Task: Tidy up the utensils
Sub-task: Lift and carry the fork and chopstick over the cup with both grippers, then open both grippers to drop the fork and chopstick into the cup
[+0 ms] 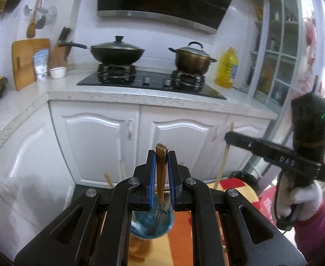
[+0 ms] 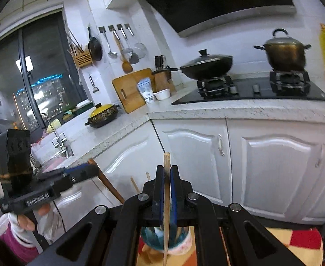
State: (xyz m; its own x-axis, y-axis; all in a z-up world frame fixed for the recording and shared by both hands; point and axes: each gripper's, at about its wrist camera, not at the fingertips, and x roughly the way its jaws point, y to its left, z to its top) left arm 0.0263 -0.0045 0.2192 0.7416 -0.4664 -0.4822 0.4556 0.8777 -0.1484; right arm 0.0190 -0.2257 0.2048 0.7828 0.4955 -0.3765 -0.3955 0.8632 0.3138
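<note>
Left wrist view: left hand-held gripper [image 1: 161,155] nips a fork's [image 1: 161,177] brown handle, tines hanging in a blue cup [image 1: 150,226] below. Right wrist view: right hand-held gripper [image 2: 167,170] clamps a pale chopstick [image 2: 167,199], upright, above the same cup [image 2: 169,241].

You're in a home kitchen: gas hob [image 1: 151,82] at twelve o'clock with wok [image 1: 117,54] and pot [image 1: 192,59], range hood [image 1: 167,0] above, hanging utensils [image 1: 40,4] at eleven, white cabinets [image 1: 100,141] below.
</note>
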